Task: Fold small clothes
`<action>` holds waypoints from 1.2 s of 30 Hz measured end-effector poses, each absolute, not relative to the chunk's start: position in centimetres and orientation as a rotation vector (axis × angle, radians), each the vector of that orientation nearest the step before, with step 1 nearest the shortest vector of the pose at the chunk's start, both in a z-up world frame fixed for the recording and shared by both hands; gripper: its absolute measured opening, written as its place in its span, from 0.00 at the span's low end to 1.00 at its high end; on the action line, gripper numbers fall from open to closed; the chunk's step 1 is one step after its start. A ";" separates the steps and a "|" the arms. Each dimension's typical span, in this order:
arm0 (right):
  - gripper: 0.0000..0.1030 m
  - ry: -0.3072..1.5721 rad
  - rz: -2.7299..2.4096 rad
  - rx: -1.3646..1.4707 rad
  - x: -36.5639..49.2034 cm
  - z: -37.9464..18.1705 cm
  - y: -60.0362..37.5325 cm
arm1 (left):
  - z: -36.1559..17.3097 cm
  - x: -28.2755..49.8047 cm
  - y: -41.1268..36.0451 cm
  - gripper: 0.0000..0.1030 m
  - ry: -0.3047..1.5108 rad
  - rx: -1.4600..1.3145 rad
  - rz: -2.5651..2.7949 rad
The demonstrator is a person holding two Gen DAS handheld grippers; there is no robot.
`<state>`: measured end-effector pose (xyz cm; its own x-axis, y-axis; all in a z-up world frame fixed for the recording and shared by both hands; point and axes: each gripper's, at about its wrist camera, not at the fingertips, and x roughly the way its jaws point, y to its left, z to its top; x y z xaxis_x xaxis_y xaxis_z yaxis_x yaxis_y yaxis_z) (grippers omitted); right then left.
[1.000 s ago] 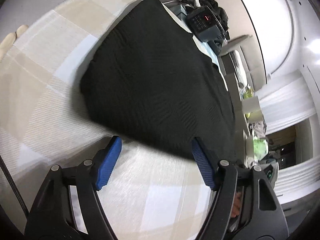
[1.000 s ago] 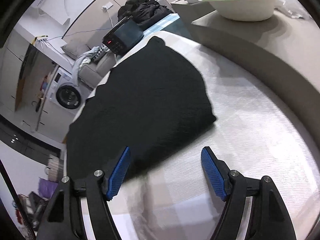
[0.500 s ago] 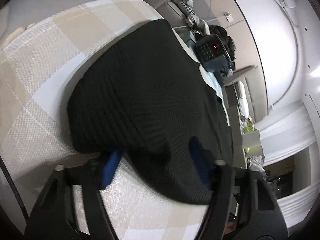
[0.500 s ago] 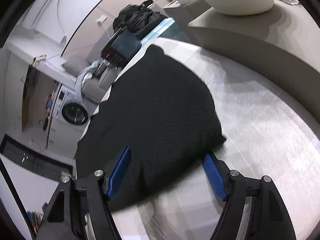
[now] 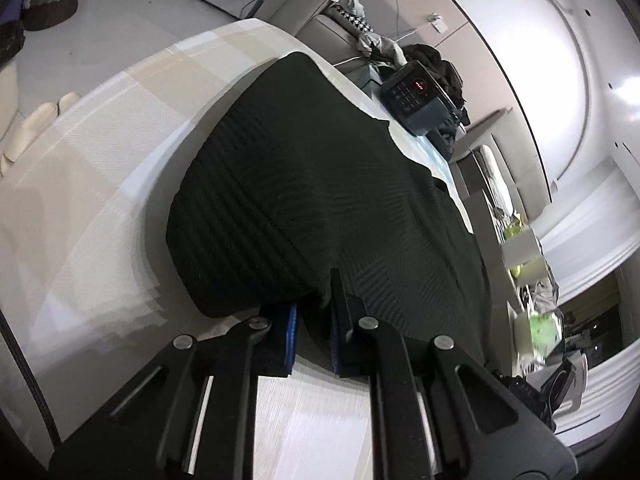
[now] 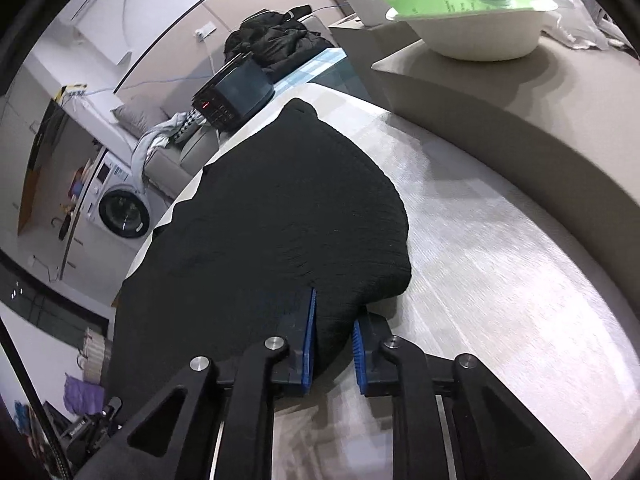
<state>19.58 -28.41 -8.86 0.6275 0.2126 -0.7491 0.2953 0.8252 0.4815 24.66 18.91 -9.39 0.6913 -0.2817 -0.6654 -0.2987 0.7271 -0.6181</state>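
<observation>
A black ribbed knit garment (image 5: 304,184) lies on a checked beige and white cloth (image 5: 80,184) over the table. My left gripper (image 5: 314,312) is closing, its blue pads pinching the garment's near edge close to its left corner, which is lifted a little. In the right wrist view the same black garment (image 6: 272,216) spreads away from me. My right gripper (image 6: 334,320) is closing too, with a fold of the near edge pressed between its blue pads close to the right corner.
A dark device with a keypad and red display (image 5: 416,100) sits at the table's far end, a pile of dark clothes (image 6: 276,40) behind it. A white bowl (image 6: 480,36) stands on a raised beige surface at the right. A washing machine (image 6: 120,208) is on the floor.
Both grippers went forward onto the garment's near edge and their jaws came together from wide open to pinched on the fabric. The left one has lifted its corner slightly.
</observation>
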 end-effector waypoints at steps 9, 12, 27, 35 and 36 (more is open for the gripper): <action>0.12 0.967 0.040 0.539 12.3 -8.6 -28.8 | -8.9 15.3 18.9 0.07 0.859 -0.672 0.036; 0.17 0.995 0.083 0.491 11.0 -8.6 -28.9 | -8.9 13.1 19.4 0.07 0.863 -0.636 0.054; 0.43 1.031 0.089 0.587 11.6 -9.2 -29.7 | -10.5 17.1 23.3 0.40 0.860 -0.892 0.011; 0.43 1.014 0.085 0.616 12.2 -9.5 -29.9 | -11.5 19.8 24.1 0.29 0.834 -1.012 0.074; 0.43 1.007 0.077 0.621 12.4 -9.5 -30.0 | -11.3 20.0 23.9 0.23 0.824 -0.996 0.082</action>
